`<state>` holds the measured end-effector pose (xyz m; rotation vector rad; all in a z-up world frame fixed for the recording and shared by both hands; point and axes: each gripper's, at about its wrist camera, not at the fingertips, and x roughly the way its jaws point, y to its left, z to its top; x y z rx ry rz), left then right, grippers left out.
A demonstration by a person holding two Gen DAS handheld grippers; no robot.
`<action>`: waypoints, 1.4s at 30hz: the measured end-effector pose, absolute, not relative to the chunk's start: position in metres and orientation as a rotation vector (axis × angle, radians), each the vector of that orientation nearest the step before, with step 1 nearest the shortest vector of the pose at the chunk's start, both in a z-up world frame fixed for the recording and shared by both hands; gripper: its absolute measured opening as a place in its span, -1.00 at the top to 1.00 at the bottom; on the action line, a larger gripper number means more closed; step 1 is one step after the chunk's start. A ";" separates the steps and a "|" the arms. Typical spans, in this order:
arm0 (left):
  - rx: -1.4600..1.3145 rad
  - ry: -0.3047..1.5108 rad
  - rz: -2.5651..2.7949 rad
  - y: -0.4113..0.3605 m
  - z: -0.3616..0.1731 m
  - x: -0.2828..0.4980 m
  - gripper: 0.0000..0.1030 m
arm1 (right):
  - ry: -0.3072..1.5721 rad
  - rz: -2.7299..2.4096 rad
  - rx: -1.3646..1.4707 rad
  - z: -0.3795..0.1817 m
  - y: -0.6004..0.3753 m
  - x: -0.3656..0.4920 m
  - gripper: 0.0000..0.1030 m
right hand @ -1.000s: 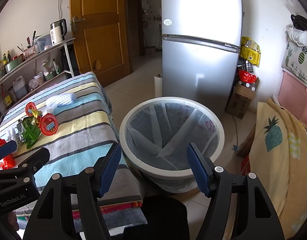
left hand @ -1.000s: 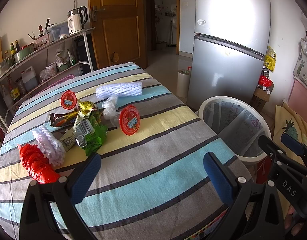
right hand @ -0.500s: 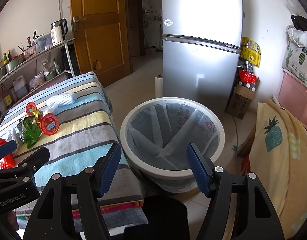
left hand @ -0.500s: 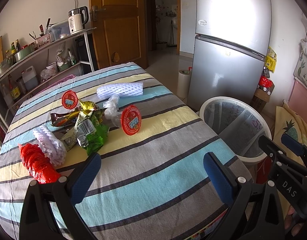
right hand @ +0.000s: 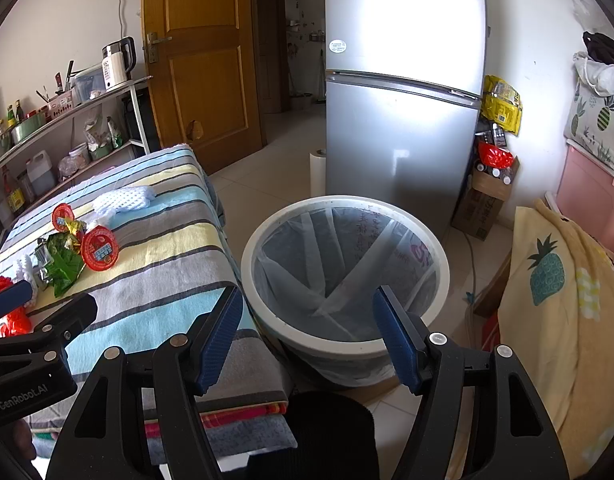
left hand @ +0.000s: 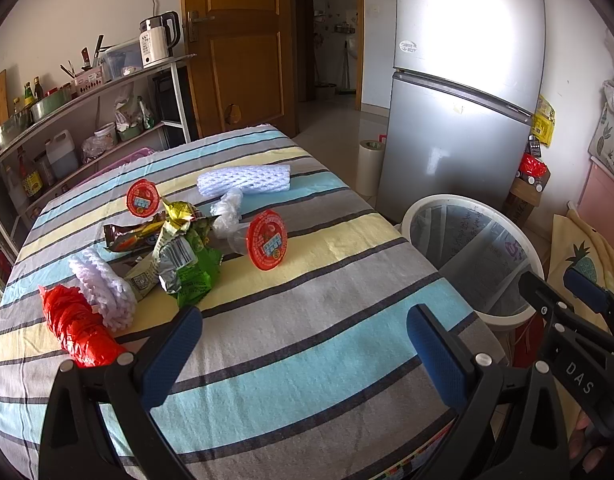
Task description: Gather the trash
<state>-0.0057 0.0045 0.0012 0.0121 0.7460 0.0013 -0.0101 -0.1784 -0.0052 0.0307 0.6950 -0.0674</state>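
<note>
While your left gripper [left hand: 303, 344] hangs released over the striped table [left hand: 307, 364] near the wrappers [left hand: 187, 252], your right gripper [right hand: 309, 334] gapes above the bin [right hand: 435, 296]

Bin [right hand: 267, 240] base hidden behind right gripper [right hand: 307, 336]; shelf bottles' [left hand: 29, 92] labels unreadable (too small).

The left gripper [left hand: 303, 344] fills the bottom of its own view, its blue-padded fingers [left hand: 175, 354] spread wide apart and holding nothing. The right gripper [right hand: 309, 334] sits low in its view, fingers [right hand: 395, 340] likewise parted and empty. Each gripper shows at the other view's edge: the right at lower right, the left at lower left. Fingertips of a hand [left hand: 587, 440] show at lower right.
</note>
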 end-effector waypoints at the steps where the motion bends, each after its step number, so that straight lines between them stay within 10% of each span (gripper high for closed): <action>1: 0.012 0.746 0.002 0.005 0.001 -0.006 -1.00 | 0.695 -0.065 0.031 -0.005 -0.178 -0.010 -0.32; 42: -0.271 0.810 0.362 0.194 -0.004 -0.054 -1.00 | 0.719 0.467 -0.060 -0.008 -0.059 0.049 -0.33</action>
